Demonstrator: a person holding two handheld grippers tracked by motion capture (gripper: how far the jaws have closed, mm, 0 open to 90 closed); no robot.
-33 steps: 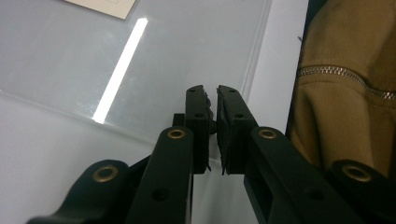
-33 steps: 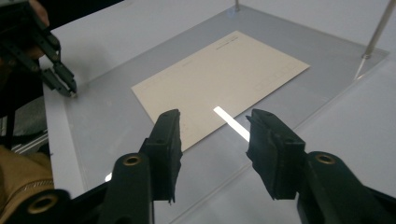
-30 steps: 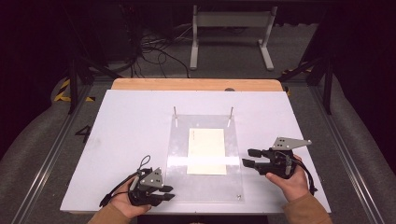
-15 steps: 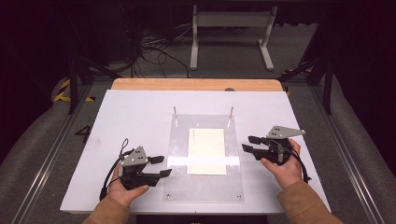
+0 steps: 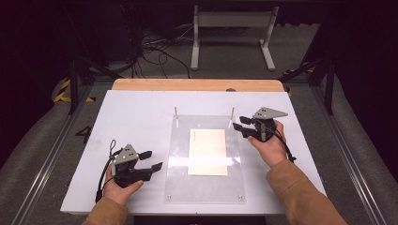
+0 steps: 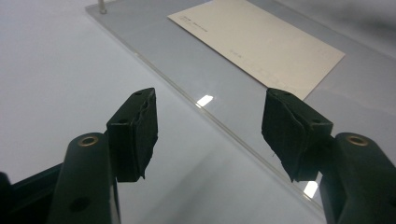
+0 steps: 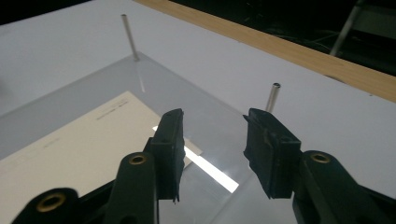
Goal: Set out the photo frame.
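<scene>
A clear acrylic plate [image 5: 180,154] lies flat on the white table [image 5: 131,117], with a cream paper sheet [image 5: 207,151] at its middle. Two thin metal pins [image 5: 176,112] [image 5: 232,113] stand at its far corners. My left gripper [image 5: 154,159] hovers just left of the plate's near half, open and holding nothing; its jaws have just been opening. In the left gripper view they [image 6: 210,123] straddle the plate's edge [image 6: 187,88]. My right gripper [image 5: 239,125] is by the far right pin [image 7: 272,95]. Its jaws [image 7: 212,140] have just been closing, with nothing between them.
A wooden strip [image 5: 197,85] runs along the table's far edge. Beyond it are a dark floor with cables [image 5: 155,49] and a grey metal stand [image 5: 232,28]. Metal rails [image 5: 51,154] flank the table on both sides.
The left hand moved away from the near edge and a little left, and its jaws spread wider. The right hand moved farther up the table toward the far right pin, jaws narrowing.
</scene>
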